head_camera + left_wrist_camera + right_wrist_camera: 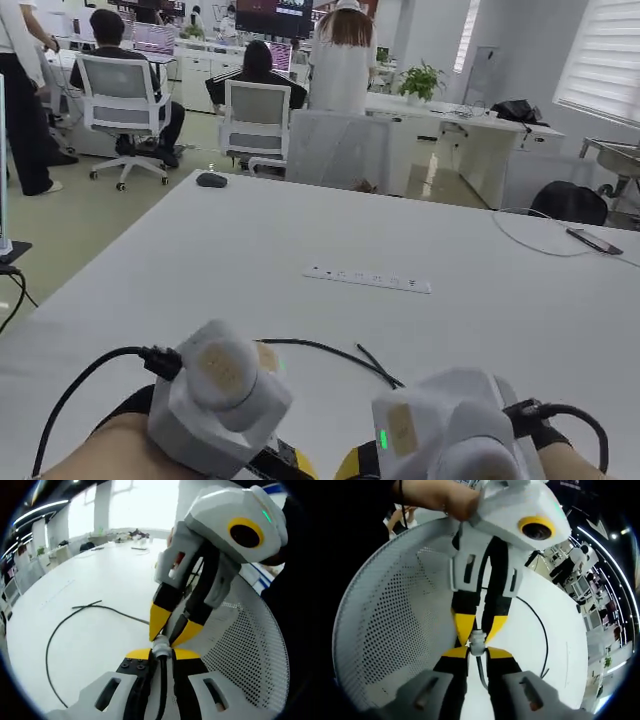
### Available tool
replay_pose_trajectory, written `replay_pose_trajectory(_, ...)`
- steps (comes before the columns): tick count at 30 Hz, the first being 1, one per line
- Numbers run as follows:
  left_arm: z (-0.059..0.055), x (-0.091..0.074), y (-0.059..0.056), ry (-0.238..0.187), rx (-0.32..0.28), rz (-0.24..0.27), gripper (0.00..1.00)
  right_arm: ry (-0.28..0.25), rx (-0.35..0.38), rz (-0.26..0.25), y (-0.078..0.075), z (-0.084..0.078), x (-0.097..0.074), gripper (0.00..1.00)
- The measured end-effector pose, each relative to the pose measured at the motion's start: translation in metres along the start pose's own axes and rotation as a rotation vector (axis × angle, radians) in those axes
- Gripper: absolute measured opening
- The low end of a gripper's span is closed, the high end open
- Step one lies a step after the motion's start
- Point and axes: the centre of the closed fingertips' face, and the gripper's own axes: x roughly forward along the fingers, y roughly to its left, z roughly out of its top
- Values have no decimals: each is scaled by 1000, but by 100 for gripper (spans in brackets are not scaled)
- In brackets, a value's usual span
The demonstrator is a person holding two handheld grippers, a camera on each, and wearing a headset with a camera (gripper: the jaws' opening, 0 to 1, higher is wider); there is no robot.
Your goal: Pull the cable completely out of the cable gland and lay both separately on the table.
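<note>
meeting tip to tip, the left claw [162, 654] and right claw [477, 652] are both clamped shut on the small whitish plastic cable gland [161, 646], lower centre of each gripper view; the thin black cable [335, 350] runs back between the left jaws and loops over the white desk [400, 230], lower middle of the head view

The table [300, 230] looked smooth, matt white. The cable [50, 640] lying on it was matt black rubber, the gland [476, 643] pale plastic; my right gripper [168, 636] wore glossy white plastic.
</note>
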Motion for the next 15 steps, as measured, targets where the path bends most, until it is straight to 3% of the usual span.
replay_pose_trajectory(2,-1,2,-1,8,46,16,16,-7,1,-17,0,-1,2,13)
replay_pose_trajectory(5,-3,4,-2,31,111,49,16,-3,115,-32,0,-9,4,14)
replay_pose_trajectory(8,-7,4,-1,58,207,103,16,13,169,-102,-6,-20,4,18)
replay_pose_trajectory(11,-7,5,-5,51,274,126,16,13,198,-144,-8,-24,5,16)
replay_pose_trajectory(13,-7,3,-2,73,336,155,16,1,205,-136,-5,-21,7,14)
replay_pose_trajectory(15,-4,3,-1,68,339,165,16,-8,197,-133,-4,-19,10,8)
